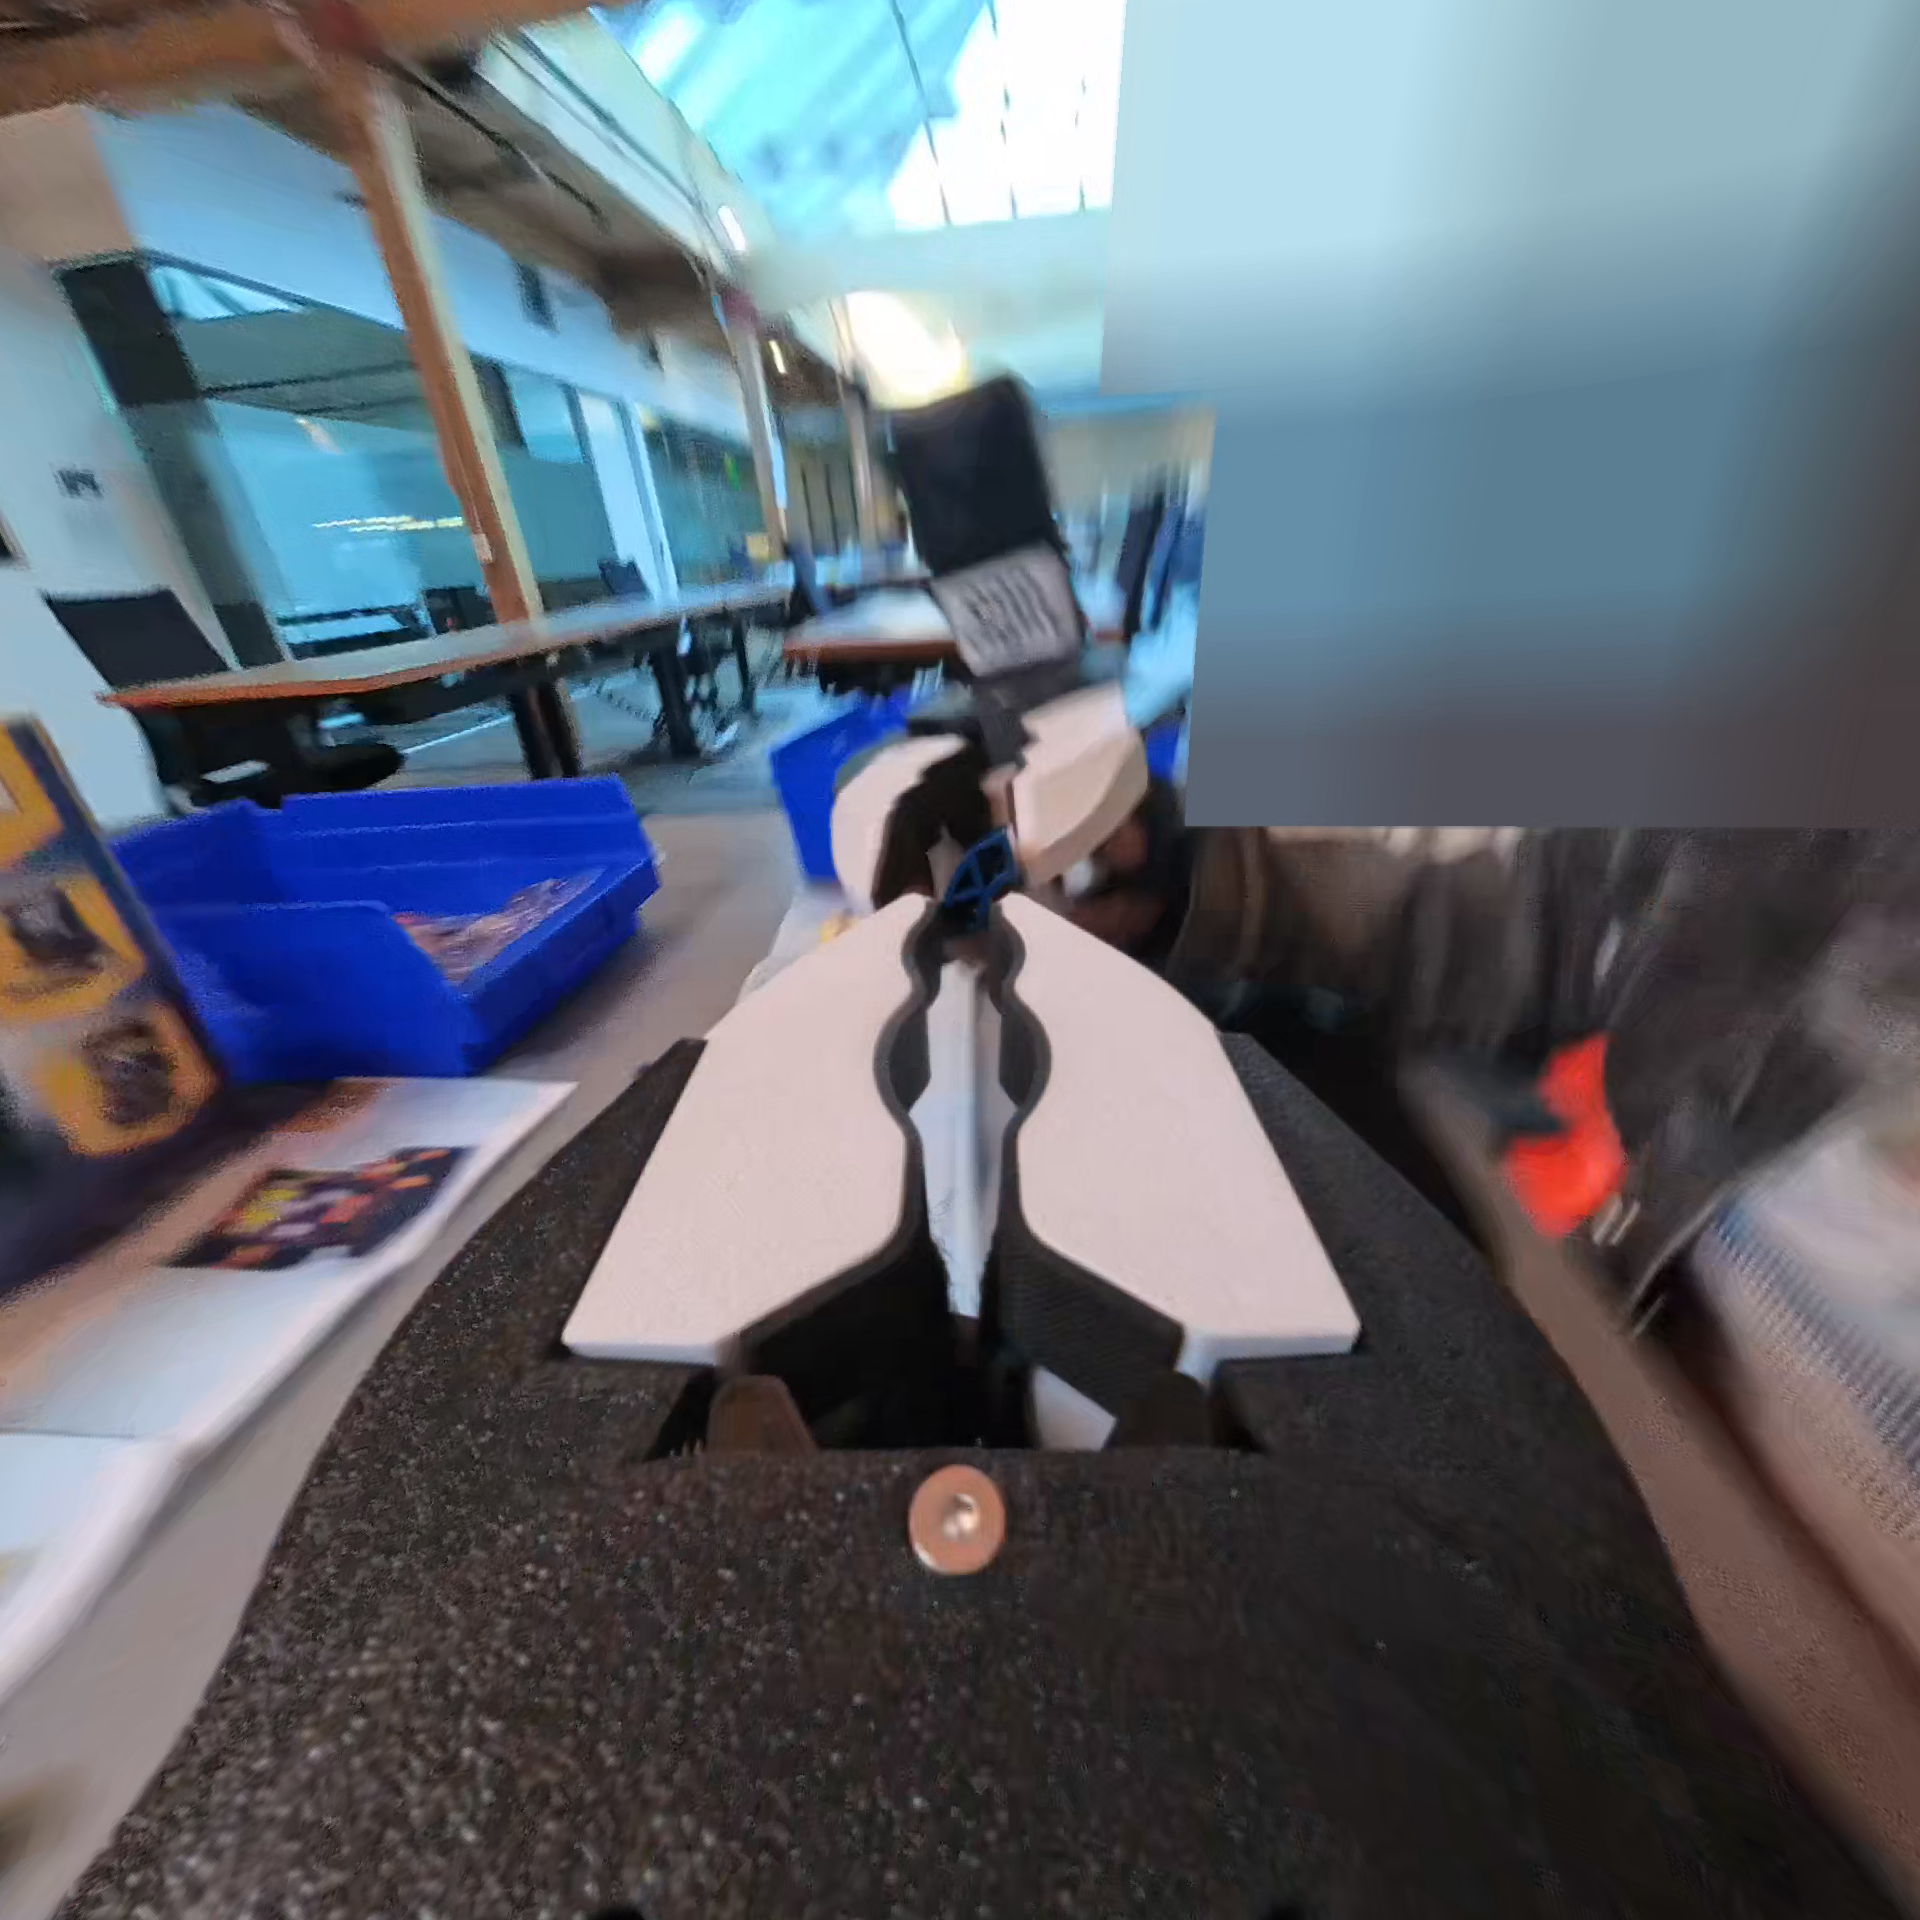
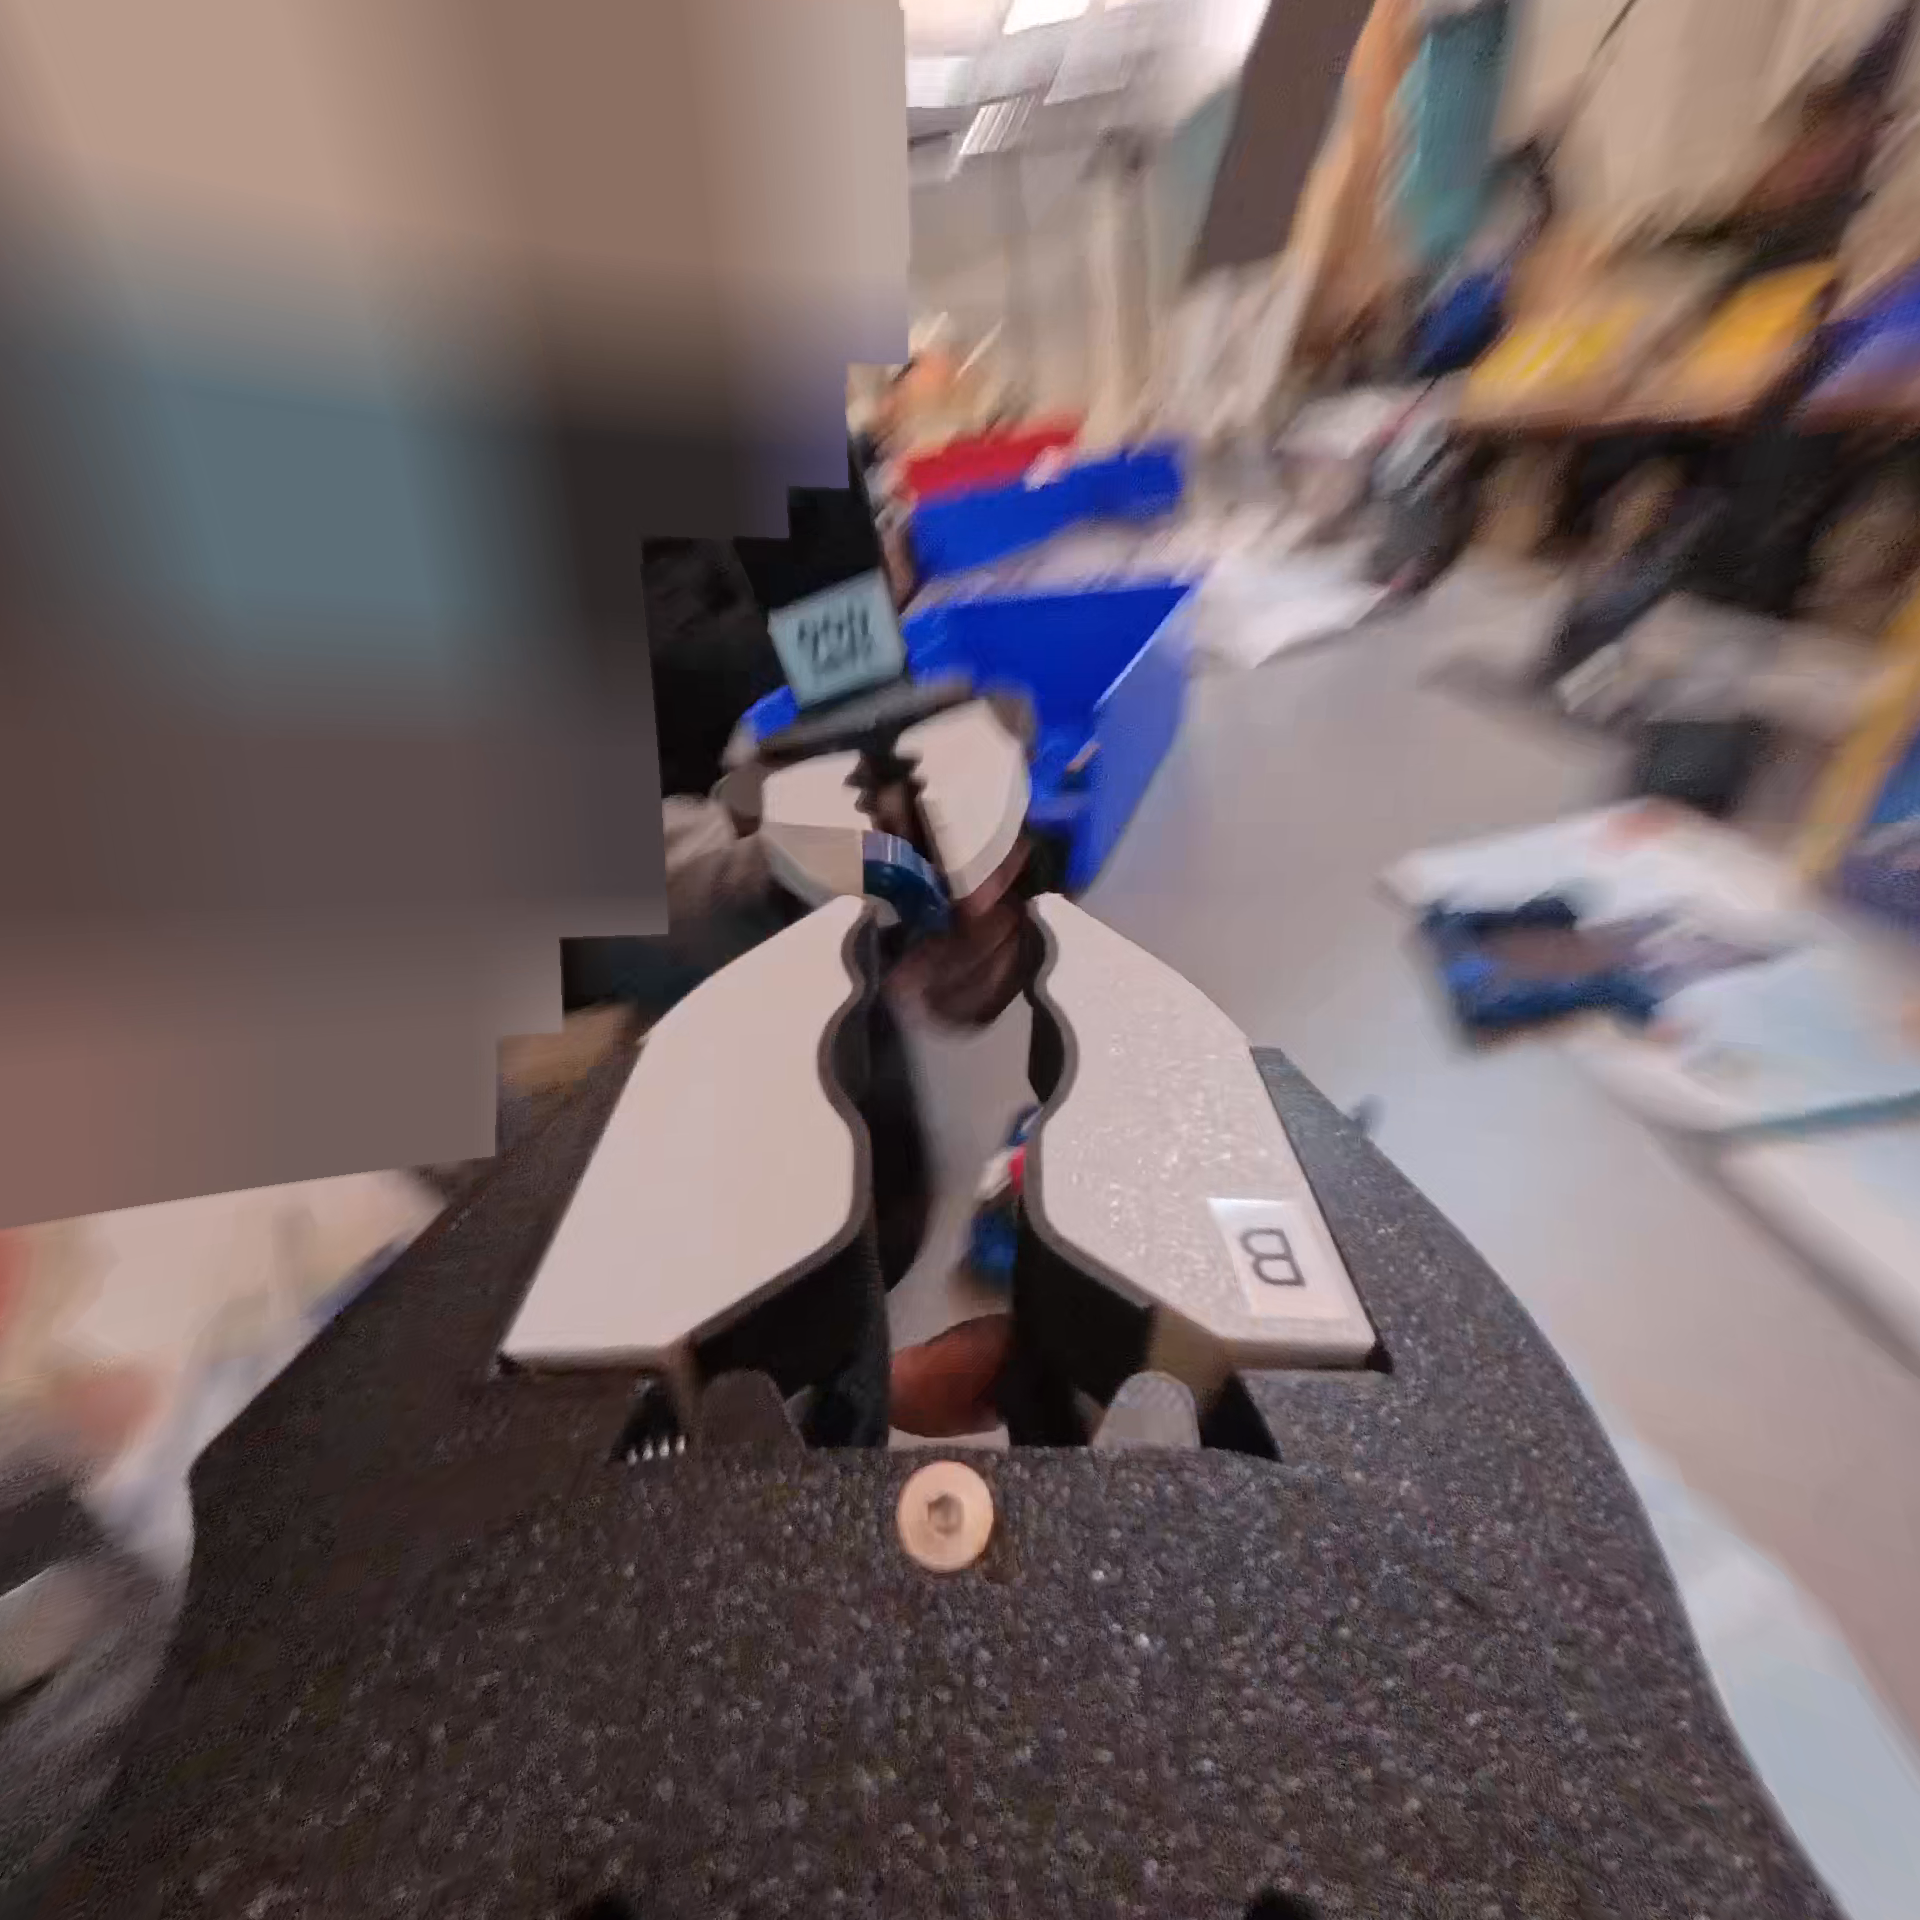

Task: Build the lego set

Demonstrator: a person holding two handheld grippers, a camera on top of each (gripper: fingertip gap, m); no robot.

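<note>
The grey tabletop (image 1: 665, 935) is smeared by motion in both of your wrist views, and the far side of the right wrist view is too blurred to name anything. A person's dark sleeve (image 1: 1455, 935) fills the right of the left wrist view, and an orange object (image 1: 1558, 1153) beside it cannot be made out. The open-fronted blue bin (image 1: 395, 914) on the table holds some printed contents that are too soft to read as any one thing. A yellow and dark box (image 1: 73, 987) is cut off by the left edge, with an open booklet (image 1: 312, 1195) lying flat beside it.

Your two tools meet tip to tip above the table. Your left gripper (image 1: 961, 920) is nearly closed, its tips pinching the lower end of a small blue plastic piece (image 1: 977, 883). Your right gripper (image 2: 951, 920) stands apart. The piece (image 2: 904, 883) sits against its left fingertip only, with a clear gap to the other finger. The piece is curved, with thin ribs forming an open lattice. Its far end is hidden between the fingers.
</note>
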